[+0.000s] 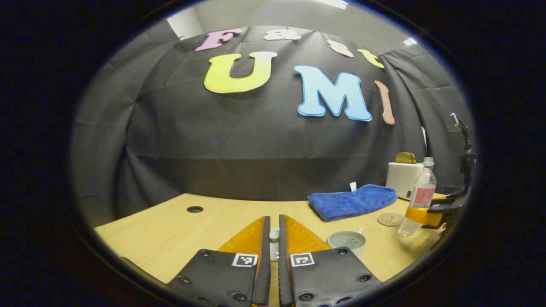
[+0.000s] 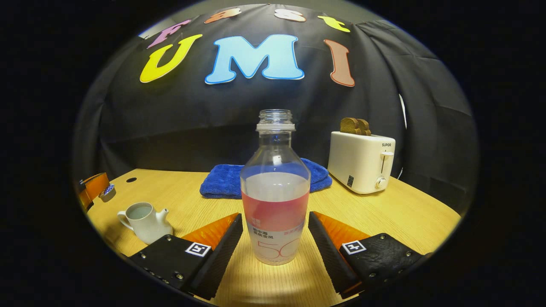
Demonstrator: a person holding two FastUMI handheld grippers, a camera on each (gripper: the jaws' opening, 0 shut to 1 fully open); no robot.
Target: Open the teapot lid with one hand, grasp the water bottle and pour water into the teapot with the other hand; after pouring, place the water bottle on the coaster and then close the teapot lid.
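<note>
My left gripper (image 1: 274, 218) is shut on the small white teapot lid (image 1: 274, 238), held above the table left of the pot. The right gripper view shows that gripper (image 2: 91, 187) far left with the lid (image 2: 106, 192). The white teapot (image 1: 347, 241) (image 2: 145, 221) stands open on the table. My right gripper (image 2: 275, 215) has both fingertips against the sides of the uncapped, half-full water bottle (image 2: 275, 200) (image 1: 420, 198), which is upright with its base at the tabletop. A round cork coaster (image 1: 390, 219) lies just left of the bottle.
A folded blue towel (image 1: 352, 200) (image 2: 226, 179) lies behind the teapot and bottle. A white toaster (image 2: 361, 162) (image 1: 403, 177) with bread in it stands at the back right. The wooden table (image 1: 170, 230) has a cable hole (image 1: 195, 209) at the far left.
</note>
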